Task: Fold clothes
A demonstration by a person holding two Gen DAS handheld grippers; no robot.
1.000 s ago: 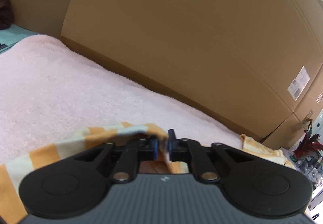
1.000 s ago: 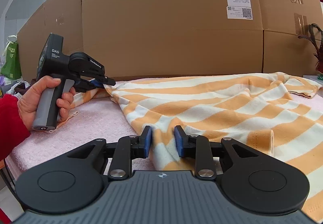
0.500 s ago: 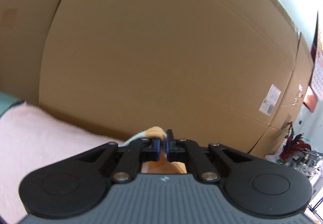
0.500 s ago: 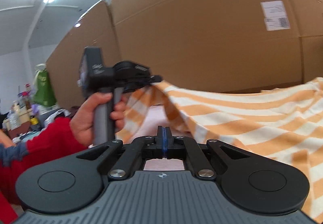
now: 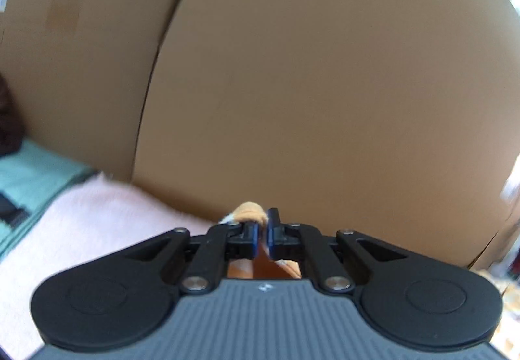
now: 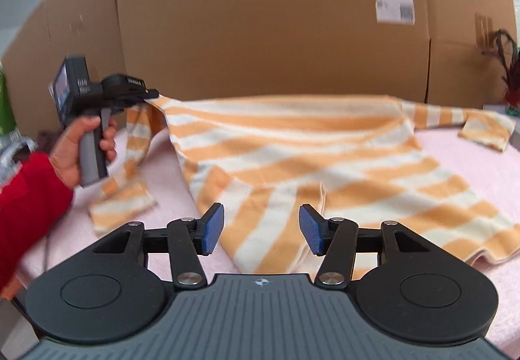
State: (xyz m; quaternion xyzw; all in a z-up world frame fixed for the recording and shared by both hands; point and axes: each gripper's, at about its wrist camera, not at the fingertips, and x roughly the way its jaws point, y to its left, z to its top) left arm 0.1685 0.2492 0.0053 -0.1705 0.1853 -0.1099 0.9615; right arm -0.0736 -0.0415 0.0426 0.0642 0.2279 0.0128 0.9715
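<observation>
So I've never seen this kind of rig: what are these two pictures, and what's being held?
No robot here: a person holds a handheld gripper in each hand, each with a forward-looking fisheye camera. The left view looks past the left gripper, jaws shut on a bit of the orange-and-cream striped sweater, toward a cardboard wall. The right view shows the right gripper, jaws open and empty, above the sweater spread on a pink towel. A hand lifts the sweater's shoulder.

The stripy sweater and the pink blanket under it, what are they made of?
The striped sweater looks like soft knit, maybe cotton or wool: matte orange and cream bands that drape and wrinkle where the left gripper lifts a corner. The pink blanket looks like fuzzy terry or fleece, with a nubby, dull surface.
</observation>
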